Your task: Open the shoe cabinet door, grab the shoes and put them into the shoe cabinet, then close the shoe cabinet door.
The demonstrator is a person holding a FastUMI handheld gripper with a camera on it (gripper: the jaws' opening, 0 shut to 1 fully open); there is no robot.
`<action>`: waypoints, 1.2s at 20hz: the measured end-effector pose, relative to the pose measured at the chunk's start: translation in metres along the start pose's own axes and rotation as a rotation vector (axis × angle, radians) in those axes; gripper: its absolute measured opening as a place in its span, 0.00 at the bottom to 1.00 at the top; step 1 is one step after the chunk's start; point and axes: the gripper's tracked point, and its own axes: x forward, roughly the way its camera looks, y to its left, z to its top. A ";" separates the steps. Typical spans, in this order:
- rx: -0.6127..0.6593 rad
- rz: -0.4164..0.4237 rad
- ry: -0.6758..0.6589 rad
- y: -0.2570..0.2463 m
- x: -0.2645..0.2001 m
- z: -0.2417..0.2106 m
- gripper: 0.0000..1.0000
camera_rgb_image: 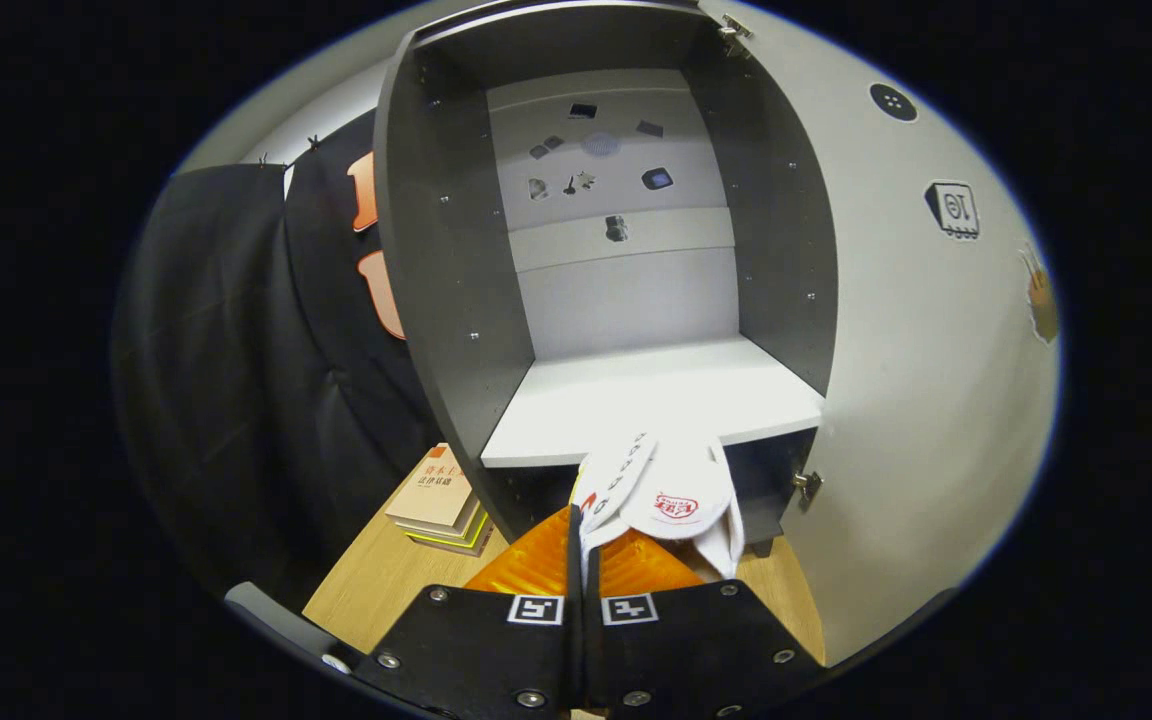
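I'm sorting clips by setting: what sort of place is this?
Probably a staged booth, not a home: an open shoe cabinet sits on a wooden tabletop beside stacked books, with black cloth behind. The gripper is shut on white slippers.

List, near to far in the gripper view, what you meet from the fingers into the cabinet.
Gripper, shut on the white slippers → white shelf → cabinet back panel with small stickers.

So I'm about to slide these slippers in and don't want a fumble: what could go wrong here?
1. The gripper pinches the white slippers by their near edge, so the drooping pair may slip free.
2. Their toes sit at the shelf's front lip and could snag on it.
3. The open door stands close alongside; a sideways move might knock it.
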 end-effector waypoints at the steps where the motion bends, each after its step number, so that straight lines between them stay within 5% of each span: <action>1: 0.003 0.009 0.000 -0.002 0.010 0.004 0.00; 24: -0.068 0.111 0.034 -0.013 0.175 0.080 0.00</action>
